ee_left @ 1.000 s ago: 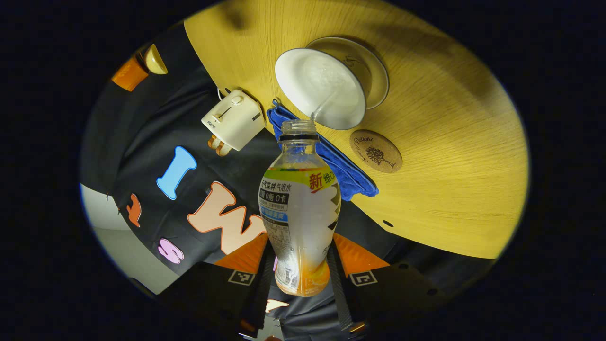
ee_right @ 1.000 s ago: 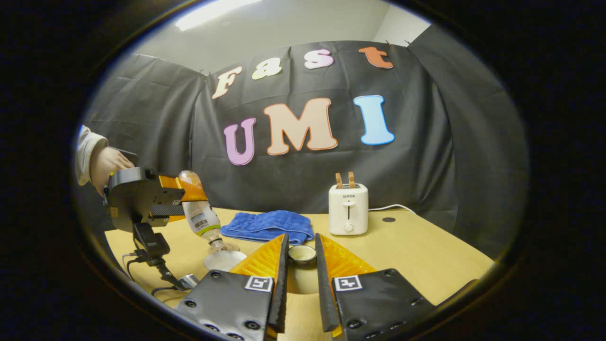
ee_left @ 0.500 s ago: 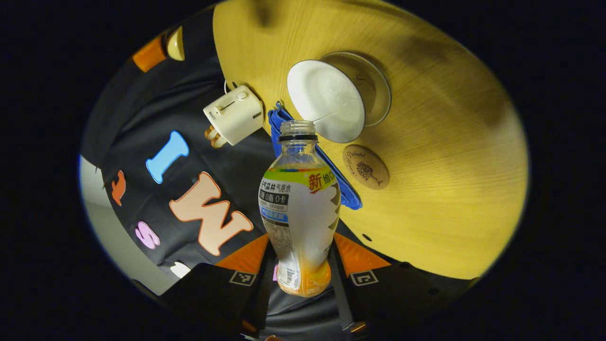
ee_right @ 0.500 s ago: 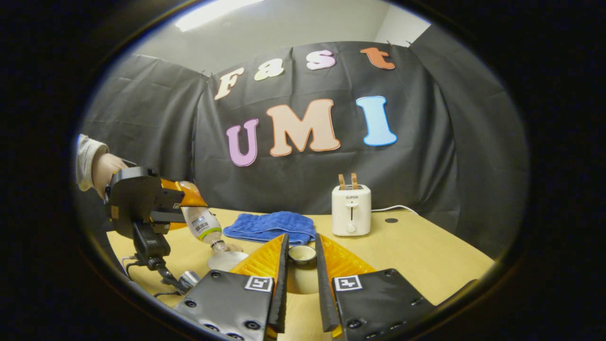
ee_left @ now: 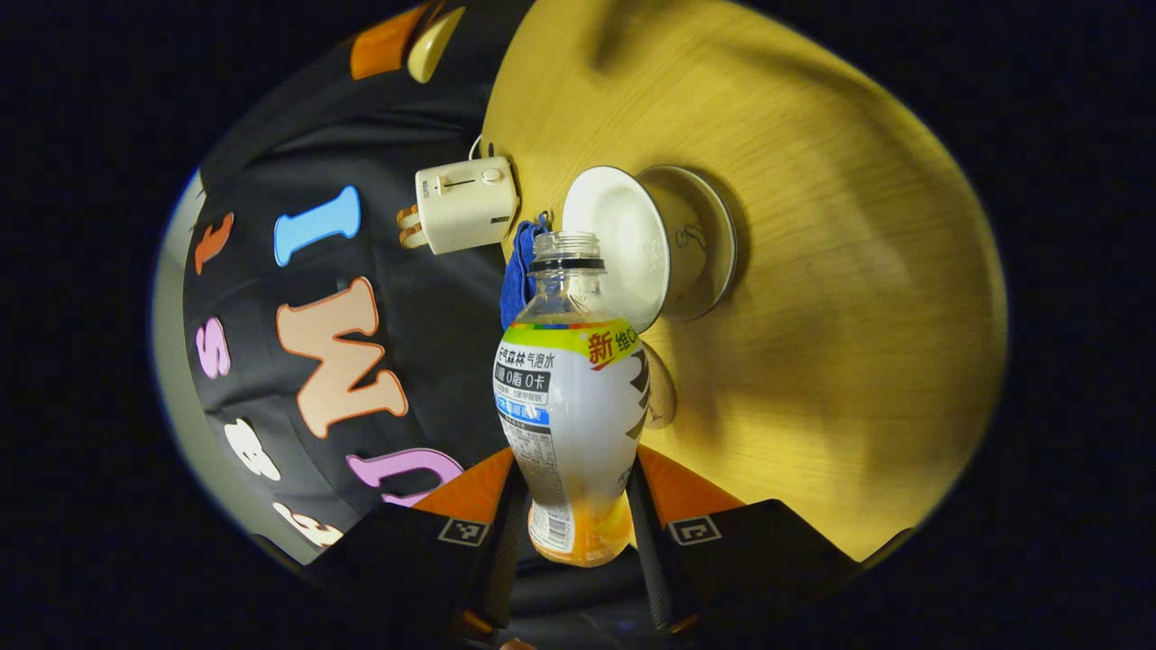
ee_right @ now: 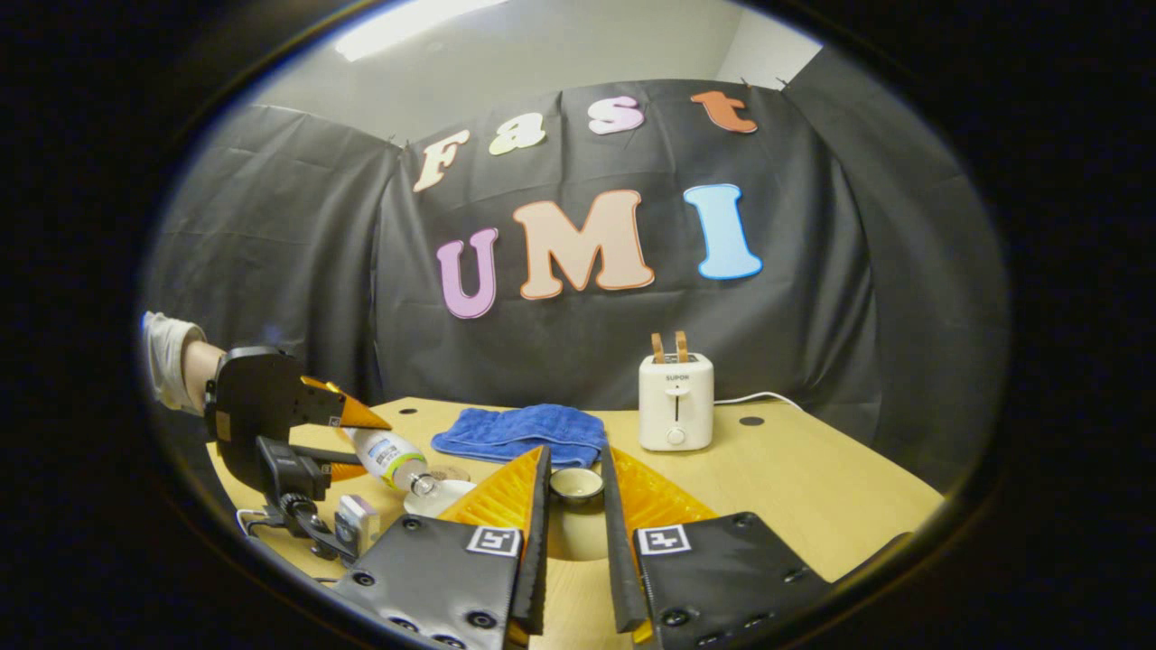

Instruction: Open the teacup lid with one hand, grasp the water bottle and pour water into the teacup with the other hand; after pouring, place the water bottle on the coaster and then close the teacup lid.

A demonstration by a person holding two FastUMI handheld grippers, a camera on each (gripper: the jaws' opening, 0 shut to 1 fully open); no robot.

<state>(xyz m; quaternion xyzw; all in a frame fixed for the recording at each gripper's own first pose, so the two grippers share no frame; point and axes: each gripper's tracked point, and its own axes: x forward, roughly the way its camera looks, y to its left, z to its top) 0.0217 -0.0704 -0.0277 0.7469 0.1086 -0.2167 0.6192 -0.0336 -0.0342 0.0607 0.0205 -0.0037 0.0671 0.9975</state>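
Observation:
My left gripper [ee_left: 569, 551] is shut on the lower body of a clear, uncapped water bottle [ee_left: 569, 397] with a colourful label. The bottle lies nearly level, its mouth close to the rim of the white teacup [ee_left: 623, 244] on its saucer [ee_left: 709, 244]. No stream shows at the mouth. The round cork coaster [ee_left: 662, 397] peeks out from behind the bottle. In the right gripper view, the left gripper [ee_right: 271, 411], bottle [ee_right: 386, 450] and teacup [ee_right: 442, 492] sit at the left. My right gripper [ee_right: 574, 456] is shut on the teacup lid [ee_right: 576, 487], apart from the cup.
A white toaster [ee_right: 675, 411] with bread in it and a folded blue cloth [ee_right: 519, 431] stand at the back of the wooden table [ee_right: 813, 487]. A person's hand and sleeve [ee_right: 176, 361] hold the left gripper. A small device with a cable [ee_right: 355, 524] hangs below it.
The left gripper dropped lower and turned, bringing the bottle from a steep downward tilt to nearly level. The water stream seen a second ago has stopped. The right gripper kept still with the lid.

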